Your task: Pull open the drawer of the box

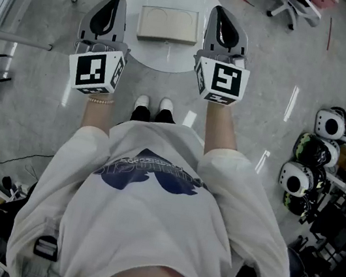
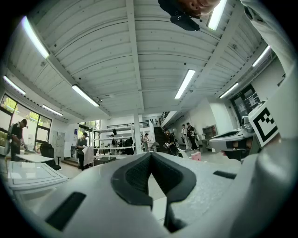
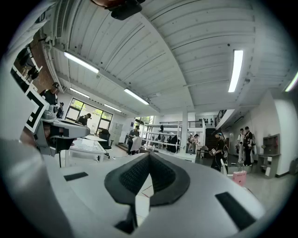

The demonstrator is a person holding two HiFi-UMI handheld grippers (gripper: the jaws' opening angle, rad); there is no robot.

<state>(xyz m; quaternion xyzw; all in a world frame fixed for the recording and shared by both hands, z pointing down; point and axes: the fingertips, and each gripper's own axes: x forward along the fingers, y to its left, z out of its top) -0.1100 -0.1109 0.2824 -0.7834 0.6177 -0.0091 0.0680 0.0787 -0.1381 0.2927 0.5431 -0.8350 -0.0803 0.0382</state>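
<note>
Btwn L gripper (image 1: 119,0), R gripper (image 1: 218,11), box (image 1: 169,24) on table (image 1: 167,58)

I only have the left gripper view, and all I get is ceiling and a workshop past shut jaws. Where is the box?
Observer: In the head view the box lies on a round white table, straight ahead of the person's feet.
Operator: Which side of it is my left gripper on?
Observer: The left gripper shows left of the box, at the table's left edge, with a gap between them.
Operator: And the other one?
Observer: The right gripper shows just beside the box's right end. In the right gripper view its jaws are together with nothing between them.
</note>
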